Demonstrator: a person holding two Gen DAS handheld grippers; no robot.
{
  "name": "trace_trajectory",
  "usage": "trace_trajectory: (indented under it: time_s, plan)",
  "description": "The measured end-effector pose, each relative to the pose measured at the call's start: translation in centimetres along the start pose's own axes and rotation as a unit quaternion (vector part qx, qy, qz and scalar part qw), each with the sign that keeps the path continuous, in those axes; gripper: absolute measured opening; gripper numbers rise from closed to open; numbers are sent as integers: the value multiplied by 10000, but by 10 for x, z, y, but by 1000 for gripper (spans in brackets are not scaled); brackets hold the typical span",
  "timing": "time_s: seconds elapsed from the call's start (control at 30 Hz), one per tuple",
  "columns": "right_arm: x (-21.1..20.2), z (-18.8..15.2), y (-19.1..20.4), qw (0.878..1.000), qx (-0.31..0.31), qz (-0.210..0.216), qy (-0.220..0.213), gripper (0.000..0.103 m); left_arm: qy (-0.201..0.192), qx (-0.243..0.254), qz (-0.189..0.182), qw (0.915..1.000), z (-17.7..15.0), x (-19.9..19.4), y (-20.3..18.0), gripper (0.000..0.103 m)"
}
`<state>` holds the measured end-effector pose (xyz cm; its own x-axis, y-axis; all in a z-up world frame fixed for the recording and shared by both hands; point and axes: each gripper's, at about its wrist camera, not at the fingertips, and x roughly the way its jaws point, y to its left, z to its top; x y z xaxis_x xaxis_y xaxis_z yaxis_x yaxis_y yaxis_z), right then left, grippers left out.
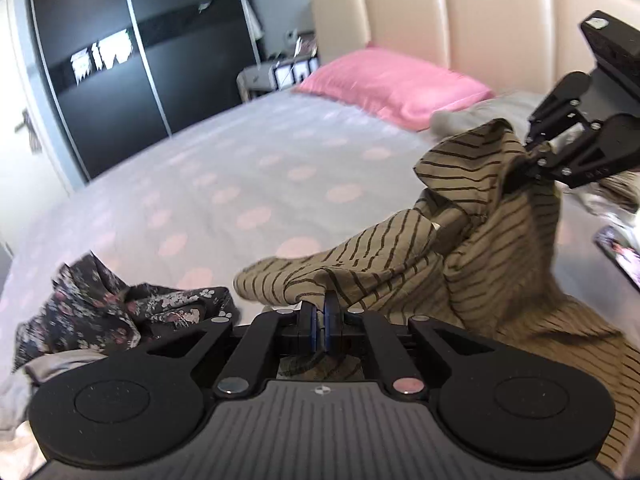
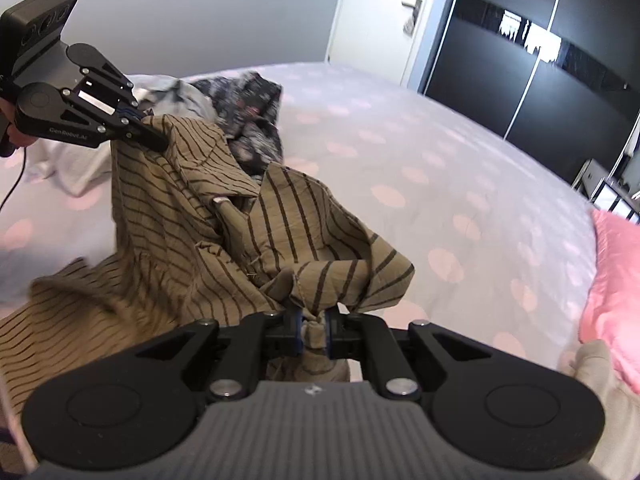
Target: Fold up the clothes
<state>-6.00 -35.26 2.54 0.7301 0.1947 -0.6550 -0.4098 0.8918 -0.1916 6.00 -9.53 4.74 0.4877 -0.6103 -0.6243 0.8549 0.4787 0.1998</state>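
Where the bed [image 1: 248, 168] spreads its grey, pink-spotted cover, a pink pillow [image 1: 392, 84] leans on the padded headboard [image 1: 460, 20] and black sliding wardrobe doors [image 1: 104, 80] fill the room's 10 o'clock side. A dark floral garment [image 1: 120, 308] lies crumpled at 8 o'clock in the left wrist view. The left claw [image 1: 320, 312] is level and clamped narrow on a fold of the tan striped shirt [image 1: 472, 248]. The right claw [image 2: 312, 328] pinches another bunch of it, raised at 2 o'clock from the left. The shirt hangs bunched between them, its lower part trailing on the bed.
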Motion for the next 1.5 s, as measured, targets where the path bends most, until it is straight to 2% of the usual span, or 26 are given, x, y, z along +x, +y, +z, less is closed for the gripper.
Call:
trace_trajectory:
  time_s: [0.13,0.27,0.53,0.67,0.83,0.9,0.97,1.03,1.1,1.2,1.33,1.5]
  plan:
    - [-42,-19,35,9997,-159,-61,-149,11,-182,139,-60,9997,-11,-45,-28,2]
    - [-64,-44,69,9992,-371,-116,-133,11,-159,292,-126,9994,-33,-68,-54,2]
    - [-62,-103,117,9988,-347,46,342,11,416,537,-396,9969,-91,-62,-103,2]
    - [-51,-127,138,9951,-611,220,744,12,787,738,-544,9927,-111,-59,-118,2]
    - [-40,-147,165,9873,-1098,285,1114,22,1213,961,-689,9855,-128,-55,-130,4]
    - [-41,-149,172,9848,-1207,388,1190,30,1383,1050,-747,9820,-134,-54,-135,5]
    - [-46,-152,174,9836,-1240,430,1236,38,1552,1138,-804,9780,-141,-52,-140,14]
    - [-50,-152,176,9828,-1260,453,1275,42,1721,1225,-861,9736,-148,-51,-145,20]
    - [-54,-148,176,9829,-1257,435,1272,53,1883,1310,-916,9690,-154,-50,-150,24]
    - [-70,-149,174,9866,-1181,264,1096,55,1647,1246,-790,9752,-146,-64,-147,27]
    - [-86,-144,183,9923,-979,31,758,56,1228,948,-635,9859,-132,-79,-136,39]
    - [-100,-131,179,9979,-586,53,286,56,948,555,-320,9934,-120,-73,-119,40]
